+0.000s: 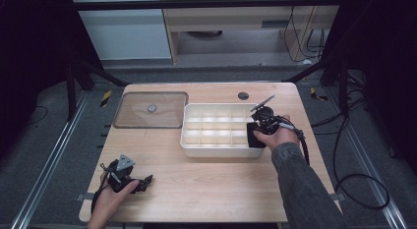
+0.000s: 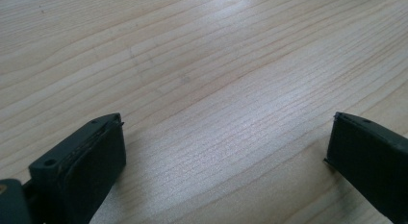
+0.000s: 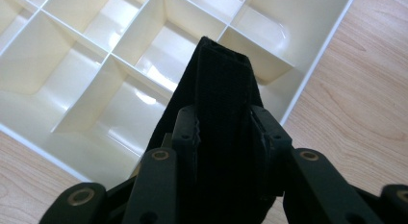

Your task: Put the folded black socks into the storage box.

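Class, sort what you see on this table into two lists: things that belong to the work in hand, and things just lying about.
In use:
- right gripper, shut on a folded black fabric strap
- cream plastic divided tray, under the strap

Lying about:
- clear flat rectangular lid
- left gripper, open, over the bare wooden table

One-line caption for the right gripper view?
Right gripper shut on a black strap above the cream divided tray.

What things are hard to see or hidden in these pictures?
- Black strap-like thing: too dark to identify in the high view; the right gripper covers its lower part in the right gripper view.
- Small round thing on the clear lid: too small in the high view.
- Divided tray: cut off by the frame's edges in the right gripper view.
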A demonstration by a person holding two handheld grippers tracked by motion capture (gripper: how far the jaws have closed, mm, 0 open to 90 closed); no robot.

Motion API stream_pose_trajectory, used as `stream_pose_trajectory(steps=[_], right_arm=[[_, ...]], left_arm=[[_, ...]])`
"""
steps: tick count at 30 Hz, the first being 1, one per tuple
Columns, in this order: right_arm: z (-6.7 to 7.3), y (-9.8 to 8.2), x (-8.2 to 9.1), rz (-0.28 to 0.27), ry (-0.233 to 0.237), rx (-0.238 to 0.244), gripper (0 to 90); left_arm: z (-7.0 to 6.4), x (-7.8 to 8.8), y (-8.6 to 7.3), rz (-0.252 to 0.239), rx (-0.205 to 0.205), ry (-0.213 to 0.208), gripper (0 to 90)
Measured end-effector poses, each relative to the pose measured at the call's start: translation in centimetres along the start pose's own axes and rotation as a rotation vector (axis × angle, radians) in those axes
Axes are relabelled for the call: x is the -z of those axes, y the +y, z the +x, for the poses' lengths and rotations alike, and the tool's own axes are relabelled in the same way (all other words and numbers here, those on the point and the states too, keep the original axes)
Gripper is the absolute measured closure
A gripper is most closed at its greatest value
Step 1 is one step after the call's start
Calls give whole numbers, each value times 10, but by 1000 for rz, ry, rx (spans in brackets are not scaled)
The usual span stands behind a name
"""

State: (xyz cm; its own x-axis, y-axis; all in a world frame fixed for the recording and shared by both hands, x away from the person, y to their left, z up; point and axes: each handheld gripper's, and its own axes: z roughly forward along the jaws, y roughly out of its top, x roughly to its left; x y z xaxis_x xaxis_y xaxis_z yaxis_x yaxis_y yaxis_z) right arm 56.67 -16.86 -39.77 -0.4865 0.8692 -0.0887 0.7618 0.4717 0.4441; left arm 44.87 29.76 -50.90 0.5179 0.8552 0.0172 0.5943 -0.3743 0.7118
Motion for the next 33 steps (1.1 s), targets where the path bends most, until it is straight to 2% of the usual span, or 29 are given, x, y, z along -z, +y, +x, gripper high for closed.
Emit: stream_pose_trajectory(steps=[12, 33], right_arm=[[5, -2, -7, 11, -5, 3, 676], [9, -7, -15, 43, -5, -22, 688]], left_arm=[[0, 0, 0, 2, -4, -1, 0], [0, -1, 1, 2, -5, -3, 0]])
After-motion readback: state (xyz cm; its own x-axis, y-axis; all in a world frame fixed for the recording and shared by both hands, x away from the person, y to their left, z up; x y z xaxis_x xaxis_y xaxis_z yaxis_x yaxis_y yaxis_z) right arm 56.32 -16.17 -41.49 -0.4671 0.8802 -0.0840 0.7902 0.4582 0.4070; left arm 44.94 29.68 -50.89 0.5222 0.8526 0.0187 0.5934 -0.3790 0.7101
